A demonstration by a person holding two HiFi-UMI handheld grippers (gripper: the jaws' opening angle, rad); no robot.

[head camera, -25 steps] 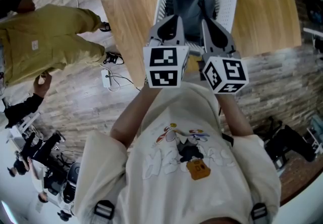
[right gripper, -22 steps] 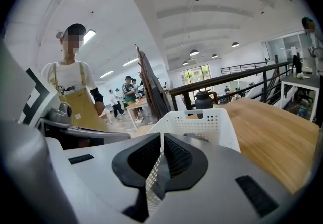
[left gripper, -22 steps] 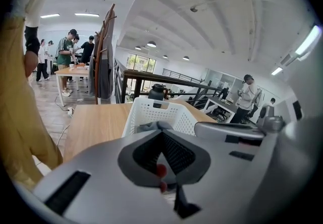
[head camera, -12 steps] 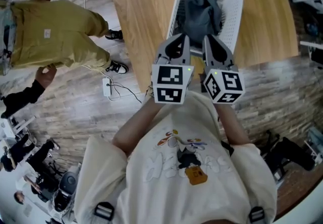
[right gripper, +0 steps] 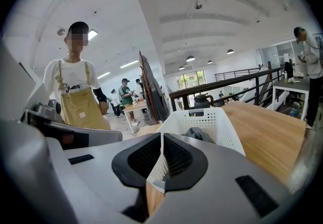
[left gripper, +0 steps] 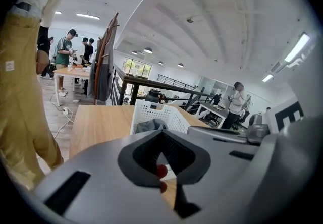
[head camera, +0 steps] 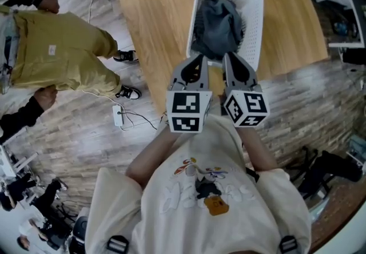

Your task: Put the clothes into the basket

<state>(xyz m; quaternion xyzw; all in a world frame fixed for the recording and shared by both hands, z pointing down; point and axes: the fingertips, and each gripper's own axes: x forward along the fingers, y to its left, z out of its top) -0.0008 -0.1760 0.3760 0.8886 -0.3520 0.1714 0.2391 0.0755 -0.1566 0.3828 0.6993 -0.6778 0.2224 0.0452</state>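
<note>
Grey clothes (head camera: 217, 24) lie bunched inside white basket (head camera: 255, 18) on tabletop (head camera: 154, 24). Left gripper (head camera: 201, 58) and right gripper (head camera: 227, 57) both pressed together, empty, near basket's front edge. Fabric judged soft, light, limp (pinch raised fold if regrasping).

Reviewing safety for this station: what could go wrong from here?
The basket stands near the table's edge; a bump from the left gripper or right gripper, both shut, could push it off. The grey clothes heap at its near end and might spill. The cable on the floor could trip someone.
</note>
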